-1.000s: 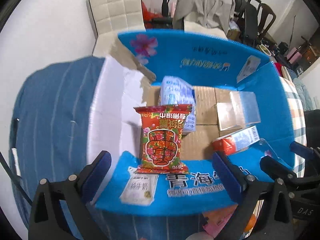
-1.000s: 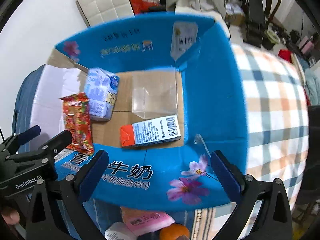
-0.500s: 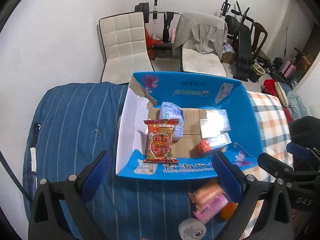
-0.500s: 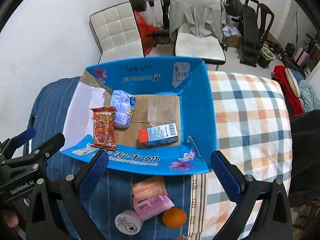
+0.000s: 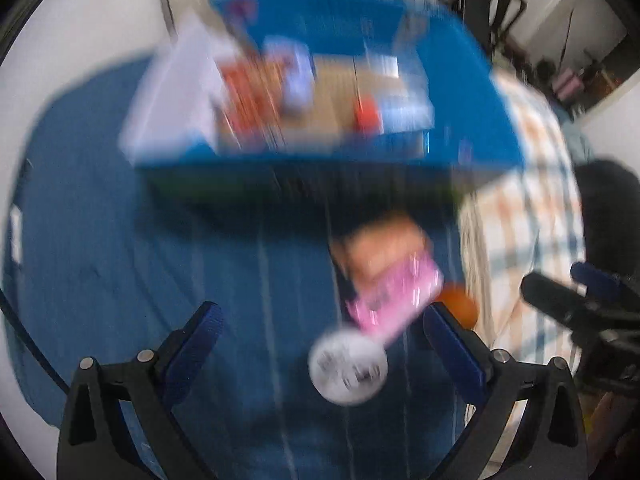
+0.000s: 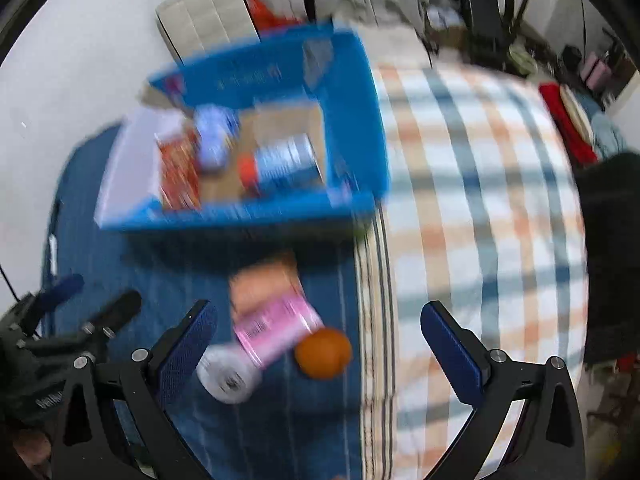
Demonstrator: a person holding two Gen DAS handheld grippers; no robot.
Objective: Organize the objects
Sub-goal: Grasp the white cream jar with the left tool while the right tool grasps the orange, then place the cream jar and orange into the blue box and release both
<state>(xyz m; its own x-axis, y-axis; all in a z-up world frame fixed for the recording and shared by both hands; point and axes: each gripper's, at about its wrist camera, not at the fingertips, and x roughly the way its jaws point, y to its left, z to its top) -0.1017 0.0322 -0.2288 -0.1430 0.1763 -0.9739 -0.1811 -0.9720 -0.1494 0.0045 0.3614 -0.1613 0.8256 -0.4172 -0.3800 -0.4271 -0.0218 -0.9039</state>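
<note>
Both views are blurred by motion. A blue cardboard box (image 5: 472, 80) (image 6: 360, 120) lies open on the bed and holds a red snack packet (image 6: 180, 172), a pale blue pack (image 6: 214, 140) and a red-and-white carton (image 6: 280, 162). In front of it lie an orange packet (image 5: 380, 248) (image 6: 264, 284), a pink packet (image 5: 396, 296) (image 6: 276, 328), a white roll (image 5: 347, 366) (image 6: 228, 376) and an orange fruit (image 6: 323, 353) (image 5: 460, 306). My left gripper (image 5: 320, 344) is open above the white roll. My right gripper (image 6: 320, 340) is open above the orange fruit.
The bed has a blue striped cover (image 5: 100, 240) on the left and a checked blanket (image 6: 480, 220) on the right. A white chair (image 6: 208, 20) and dark furniture (image 6: 488, 4) stand beyond the bed.
Both grippers have pulled back from the box and dropped lower toward the loose items in front of it. The box now sits farther up in both views. Both stay open.
</note>
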